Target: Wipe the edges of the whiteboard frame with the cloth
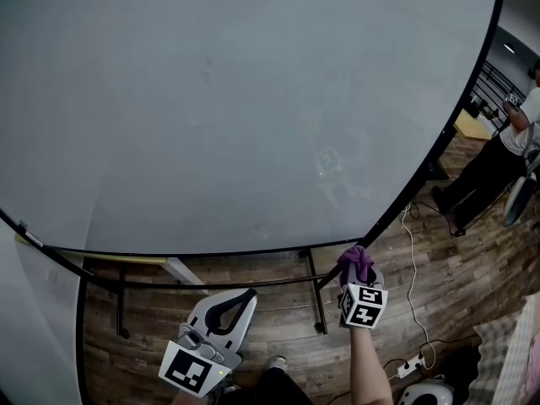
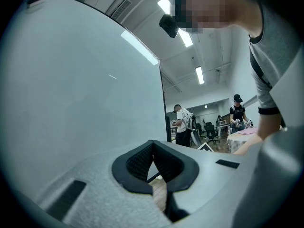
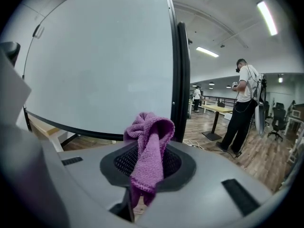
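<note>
Blank whiteboard (image 1: 236,99) stands on a wooden floor (image 1: 278,315).

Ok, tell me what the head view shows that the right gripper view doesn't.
Only the head view shows the left hand-held gripper and a power strip on the floor. Only the right gripper view shows the ceiling lights. Both show the whiteboard, its frame, the cloth clamped in the right hand-held gripper, and a person standing beyond.
</note>
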Available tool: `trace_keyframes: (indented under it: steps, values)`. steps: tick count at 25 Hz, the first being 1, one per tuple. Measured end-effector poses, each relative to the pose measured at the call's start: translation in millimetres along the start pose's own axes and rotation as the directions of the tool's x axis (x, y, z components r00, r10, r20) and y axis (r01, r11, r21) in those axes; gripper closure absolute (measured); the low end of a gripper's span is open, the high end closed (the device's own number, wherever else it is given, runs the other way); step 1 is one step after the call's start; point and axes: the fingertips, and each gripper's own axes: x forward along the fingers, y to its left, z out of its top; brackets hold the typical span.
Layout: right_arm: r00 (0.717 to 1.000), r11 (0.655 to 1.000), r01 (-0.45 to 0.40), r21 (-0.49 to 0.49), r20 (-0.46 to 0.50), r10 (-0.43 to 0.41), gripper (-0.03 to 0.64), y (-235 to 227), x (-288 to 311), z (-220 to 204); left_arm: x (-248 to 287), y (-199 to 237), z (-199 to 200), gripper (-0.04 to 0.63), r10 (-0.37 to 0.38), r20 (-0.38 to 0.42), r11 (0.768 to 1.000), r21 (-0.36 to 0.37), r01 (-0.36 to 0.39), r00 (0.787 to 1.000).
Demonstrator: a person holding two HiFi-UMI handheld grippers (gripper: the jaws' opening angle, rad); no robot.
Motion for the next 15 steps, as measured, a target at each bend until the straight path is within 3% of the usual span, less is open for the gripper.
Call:
trace_keyframes:
  steps: [15]
  values:
    - [0.979, 0.99, -0.133, -0.037, 0.151, 0.137, 0.549, 90.5, -132.8, 42.3, -91.0, -1.8, 26.6, 0.578, 0.065, 0.061, 0.997, 0.032, -0.067, 0.996]
